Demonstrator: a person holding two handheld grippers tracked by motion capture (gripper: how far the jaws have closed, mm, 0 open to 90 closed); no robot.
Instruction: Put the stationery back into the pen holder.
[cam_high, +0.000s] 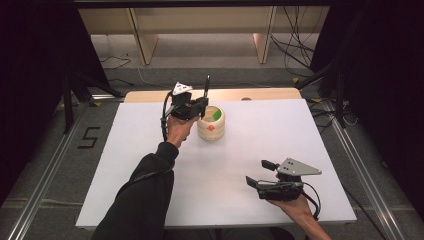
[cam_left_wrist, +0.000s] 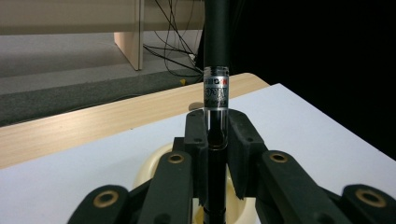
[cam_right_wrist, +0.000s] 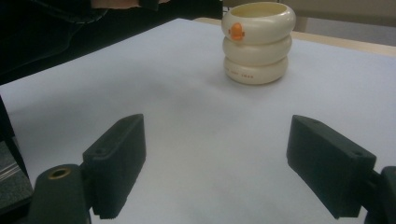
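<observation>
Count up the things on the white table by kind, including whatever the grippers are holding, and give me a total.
Cream ribbed holder: 1
Black pen, clamped upright in the left gripper: 1
Green item inside the holder: 1
Total: 3

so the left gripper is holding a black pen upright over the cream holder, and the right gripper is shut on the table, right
Not quite: the right gripper is open, its jaws wide apart with nothing between them, as the right gripper view shows. The rest holds: the left gripper clamps the black pen upright over the cream holder.

I see the white table (cam_high: 250, 165) evenly lit from above, surroundings black; close jaws look soft.
</observation>
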